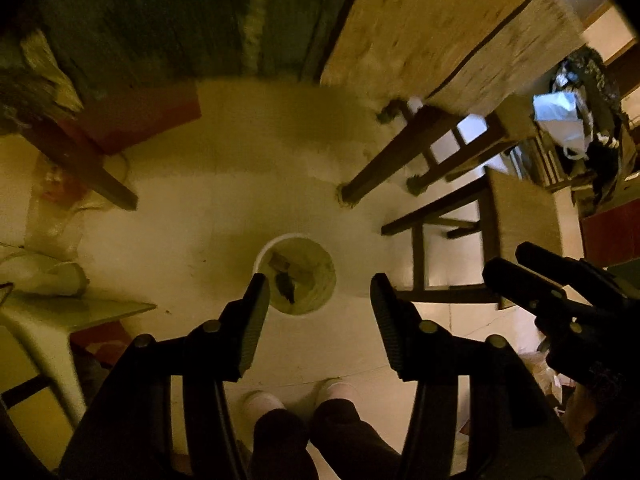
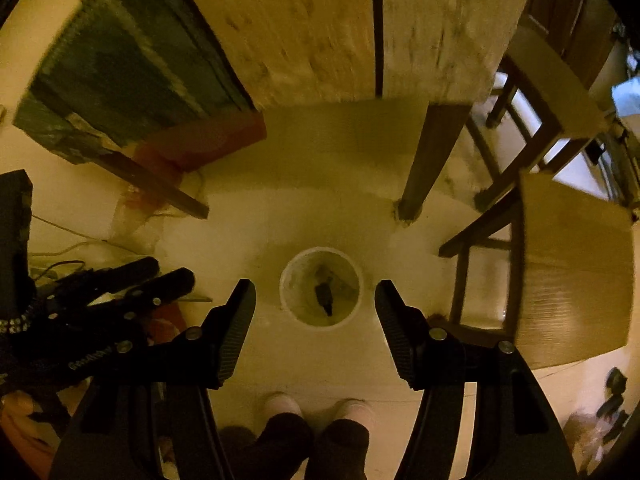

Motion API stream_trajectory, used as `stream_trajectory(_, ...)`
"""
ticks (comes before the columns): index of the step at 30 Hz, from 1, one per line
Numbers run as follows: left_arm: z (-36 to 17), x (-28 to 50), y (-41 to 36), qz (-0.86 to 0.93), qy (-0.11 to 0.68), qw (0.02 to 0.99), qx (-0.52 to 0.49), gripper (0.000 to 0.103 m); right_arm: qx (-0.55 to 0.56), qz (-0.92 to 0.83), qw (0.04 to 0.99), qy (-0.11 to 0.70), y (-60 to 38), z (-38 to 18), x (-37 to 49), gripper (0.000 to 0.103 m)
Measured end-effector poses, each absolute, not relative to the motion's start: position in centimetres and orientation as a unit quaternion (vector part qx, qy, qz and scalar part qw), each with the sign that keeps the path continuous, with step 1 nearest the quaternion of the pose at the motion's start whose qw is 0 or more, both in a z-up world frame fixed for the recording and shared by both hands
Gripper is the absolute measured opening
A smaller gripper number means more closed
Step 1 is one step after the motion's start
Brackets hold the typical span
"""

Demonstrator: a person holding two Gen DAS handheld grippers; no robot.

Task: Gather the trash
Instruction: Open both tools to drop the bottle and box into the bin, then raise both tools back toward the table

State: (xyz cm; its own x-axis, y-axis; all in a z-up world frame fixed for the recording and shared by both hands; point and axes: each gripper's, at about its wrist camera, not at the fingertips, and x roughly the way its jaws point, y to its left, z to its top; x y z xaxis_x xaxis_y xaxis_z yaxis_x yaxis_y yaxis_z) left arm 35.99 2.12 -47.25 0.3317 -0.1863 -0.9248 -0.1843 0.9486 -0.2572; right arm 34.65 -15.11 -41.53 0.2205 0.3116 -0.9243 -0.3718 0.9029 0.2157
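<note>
Trash bin [image 1: 295, 274] on the floor [image 1: 240, 184] below both tongs.
Left tongs [image 1: 320, 300] and right tongs [image 2: 316, 300] hang released, empty; a wooden counter [image 2: 320, 32] stands beyond.

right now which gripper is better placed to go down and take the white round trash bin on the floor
Right, marginally. The right gripper frames the white round trash bin squarely between its open fingers. The left gripper sits off to one side, one finger overlapping the rim. Both are empty and well above it.

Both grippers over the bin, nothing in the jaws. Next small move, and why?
Probably swing away to find the next scrap. Both the left gripper and right gripper hang open and empty above the white bin, which already holds dark scraps. Nothing is left to drop here.
</note>
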Motion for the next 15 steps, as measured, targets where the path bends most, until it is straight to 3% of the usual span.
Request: stream_trajectory(15, -23.6, 30.4, 3.4, -0.001, 0.451, 0.885, -0.118, 0.051, -0.028, 0.221, 0.849, 0.480, -15.3, -20.9, 30.0, 0.058)
